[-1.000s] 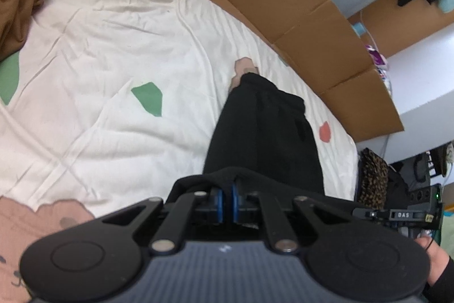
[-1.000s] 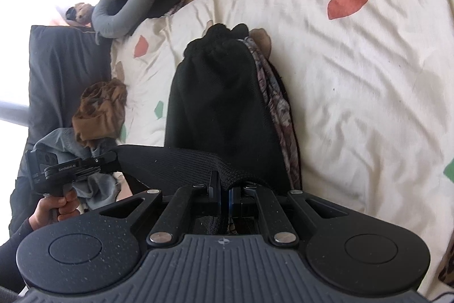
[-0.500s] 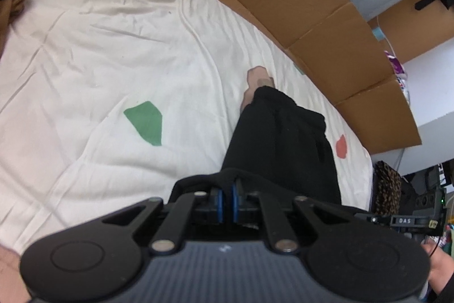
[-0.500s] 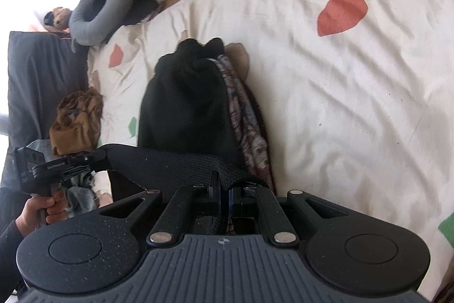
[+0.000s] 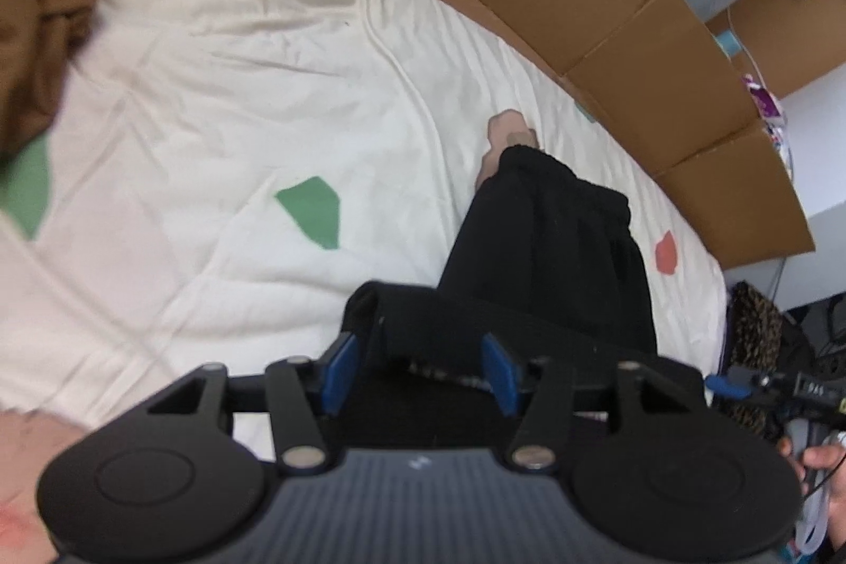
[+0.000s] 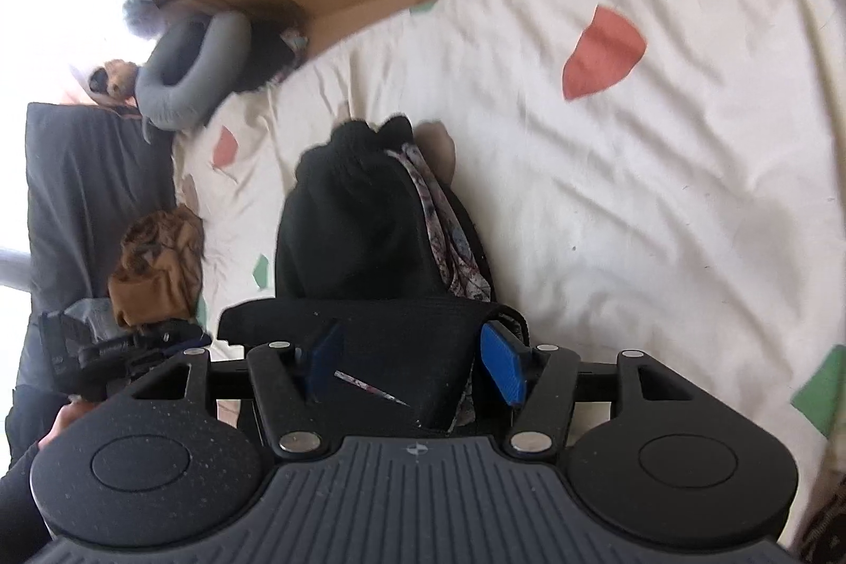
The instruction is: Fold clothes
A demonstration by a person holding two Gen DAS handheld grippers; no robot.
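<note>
One patterned lining (image 6: 449, 241), right view only

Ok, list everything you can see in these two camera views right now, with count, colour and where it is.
black garment: one, black, lying on the sheet, near edge between both grippers' pads
patterned lining: one, grey-purple print, along the garment's right side
bed sheet: one, cream with red, green and tan patches, under everything
brown garment: one, brown, crumpled at the sheet's left edge
cardboard: brown panels along the bed's far side
neck pillow: one, grey, far left corner
leopard-print item: one, beside the bed
left gripper: black, blue pads, jaws opening
right gripper: black, blue pads, jaws opening
hand: one, holding the right gripper
</note>
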